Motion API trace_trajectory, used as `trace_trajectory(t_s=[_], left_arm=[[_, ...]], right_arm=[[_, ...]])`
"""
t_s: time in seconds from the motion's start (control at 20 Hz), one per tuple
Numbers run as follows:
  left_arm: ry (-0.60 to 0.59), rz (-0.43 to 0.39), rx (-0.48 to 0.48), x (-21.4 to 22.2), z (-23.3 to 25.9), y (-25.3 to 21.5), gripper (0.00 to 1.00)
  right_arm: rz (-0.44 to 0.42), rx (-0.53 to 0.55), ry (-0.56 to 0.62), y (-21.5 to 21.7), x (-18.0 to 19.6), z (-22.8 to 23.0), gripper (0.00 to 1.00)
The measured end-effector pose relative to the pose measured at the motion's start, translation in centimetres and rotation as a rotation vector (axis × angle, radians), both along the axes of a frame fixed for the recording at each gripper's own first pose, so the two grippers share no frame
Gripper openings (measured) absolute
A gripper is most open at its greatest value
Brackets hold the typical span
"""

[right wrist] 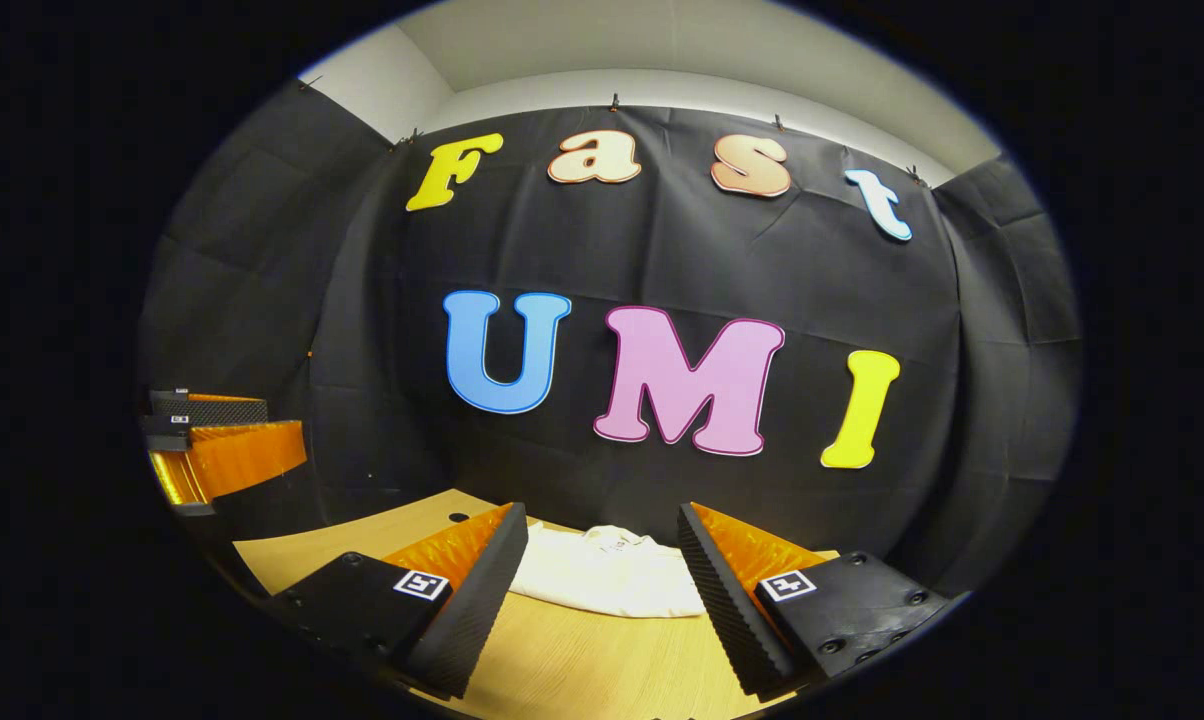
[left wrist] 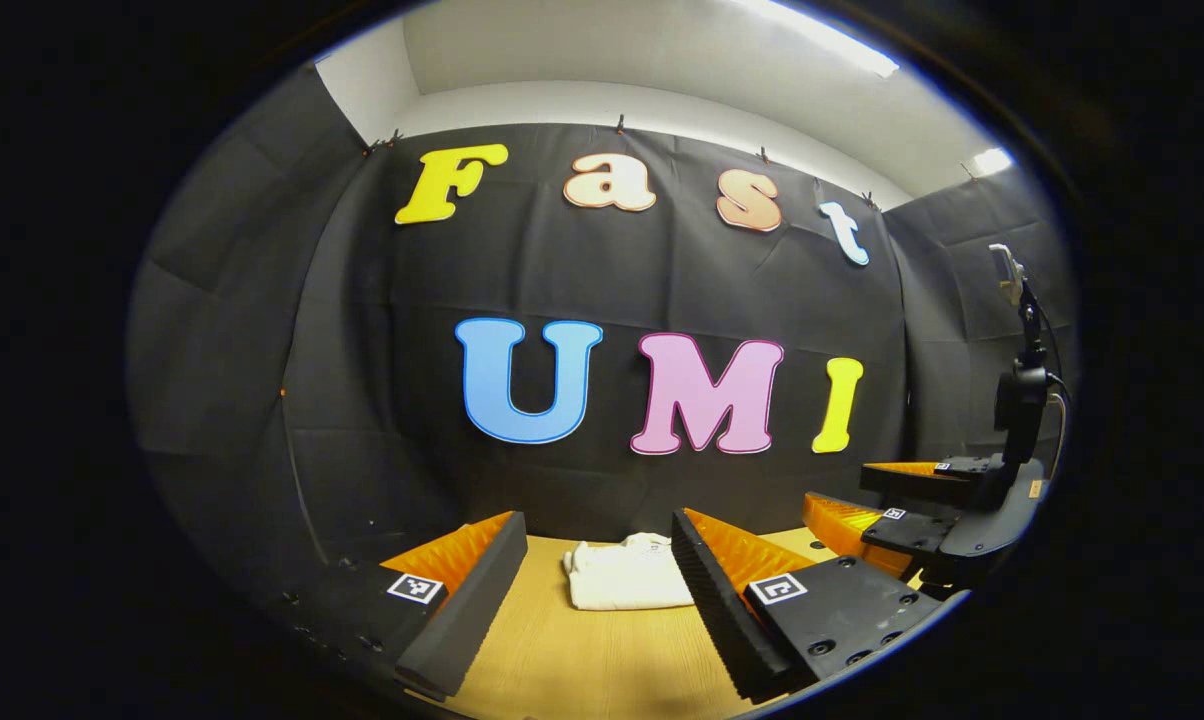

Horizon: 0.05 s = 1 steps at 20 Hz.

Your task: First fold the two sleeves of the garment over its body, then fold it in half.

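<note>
A white garment (left wrist: 627, 575) lies folded into a small compact bundle on the wooden table (left wrist: 562, 660), near the black wall. In the right gripper view the same garment (right wrist: 607, 580) sits just beyond the fingers. My left gripper (left wrist: 597, 585) is open, raised over the table short of the garment, nothing between its fingers. My right gripper (right wrist: 597, 580) is open too, also empty and short of the cloth. In the left gripper view the right gripper (left wrist: 912, 510) shows off to the right; in the right gripper view the left gripper (right wrist: 212, 440) shows at the far left.
The black cloth wall (left wrist: 662, 300) rises right behind the garment. A dark camera stand (left wrist: 1022, 390) stands at the right in the left gripper view. Bare wooden table (right wrist: 582, 660) stretches in front of the garment.
</note>
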<state>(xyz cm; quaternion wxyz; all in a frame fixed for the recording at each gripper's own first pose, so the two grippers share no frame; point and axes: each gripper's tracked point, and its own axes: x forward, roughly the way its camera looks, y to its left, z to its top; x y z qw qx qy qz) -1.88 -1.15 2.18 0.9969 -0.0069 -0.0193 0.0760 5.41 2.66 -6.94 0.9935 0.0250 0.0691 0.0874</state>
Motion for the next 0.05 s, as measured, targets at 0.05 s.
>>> trace_trajectory(t_s=[0.05], left_arm=[[0.003,-0.002,0.002,0.13,-0.04,0.01,0.95]], right_arm=[[-0.004,-0.001,0.003,-0.13,0.09,-0.18,0.96]])
